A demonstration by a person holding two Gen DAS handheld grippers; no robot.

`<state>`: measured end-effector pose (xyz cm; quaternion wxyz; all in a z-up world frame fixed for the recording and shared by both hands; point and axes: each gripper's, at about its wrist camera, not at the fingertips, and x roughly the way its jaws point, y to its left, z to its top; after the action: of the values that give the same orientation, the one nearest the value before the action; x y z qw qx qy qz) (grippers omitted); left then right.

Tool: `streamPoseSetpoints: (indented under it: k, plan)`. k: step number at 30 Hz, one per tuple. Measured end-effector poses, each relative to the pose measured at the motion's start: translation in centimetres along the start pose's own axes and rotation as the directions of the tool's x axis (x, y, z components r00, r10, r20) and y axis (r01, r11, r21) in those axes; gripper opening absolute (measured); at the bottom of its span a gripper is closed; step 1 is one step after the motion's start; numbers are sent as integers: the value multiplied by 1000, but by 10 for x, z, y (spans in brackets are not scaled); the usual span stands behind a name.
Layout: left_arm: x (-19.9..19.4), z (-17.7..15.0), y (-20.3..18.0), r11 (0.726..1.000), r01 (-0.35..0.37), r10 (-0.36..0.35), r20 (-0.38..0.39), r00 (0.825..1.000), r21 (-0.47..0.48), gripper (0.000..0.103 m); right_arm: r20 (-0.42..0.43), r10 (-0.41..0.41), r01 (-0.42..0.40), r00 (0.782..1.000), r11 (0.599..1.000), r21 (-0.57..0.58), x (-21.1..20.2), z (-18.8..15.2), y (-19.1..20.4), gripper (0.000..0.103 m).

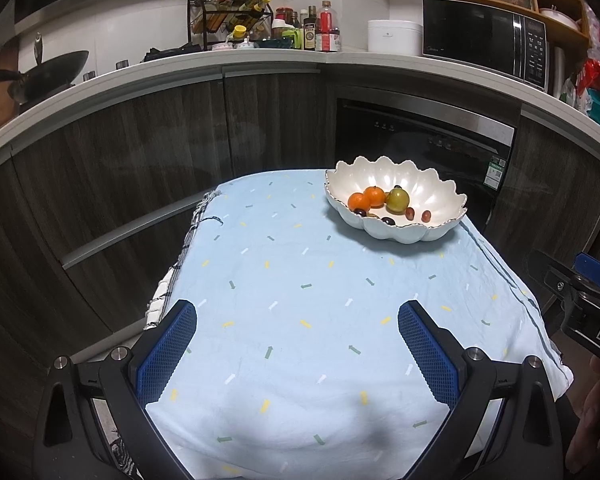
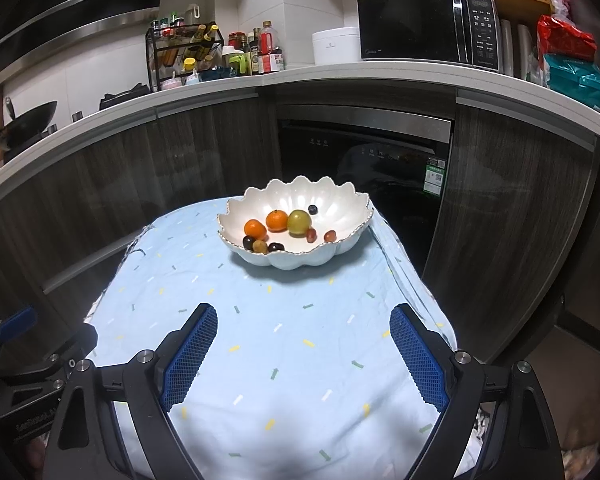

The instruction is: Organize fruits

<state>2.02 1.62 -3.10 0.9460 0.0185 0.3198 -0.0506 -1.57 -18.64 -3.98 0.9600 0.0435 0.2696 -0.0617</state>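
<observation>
both grippers sit low at the near end of the table, the left gripper (image 1: 298, 354) and right gripper (image 2: 303, 354) each with jaws wide apart and nothing between them. all the fruit already lies in the scalloped white bowl (image 2: 340, 204) at the far end: two oranges (image 2: 255, 229), a green fruit (image 2: 299, 222), several grapes (image 2: 329, 235). around it the blue cloth (image 2: 260, 320) carries no loose fruit, so the sorting looks finished, with both tools parked clear of the bowl.
</observation>
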Motion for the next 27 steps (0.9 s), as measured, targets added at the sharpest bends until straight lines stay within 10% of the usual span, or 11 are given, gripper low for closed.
streamPoseSetpoints:
  k: [27]
  plan:
    - [1,0,-3,1000,10,-10,-10,1000,7,103,-9,7,-7,1000,1000,2,1,-2,3,89]
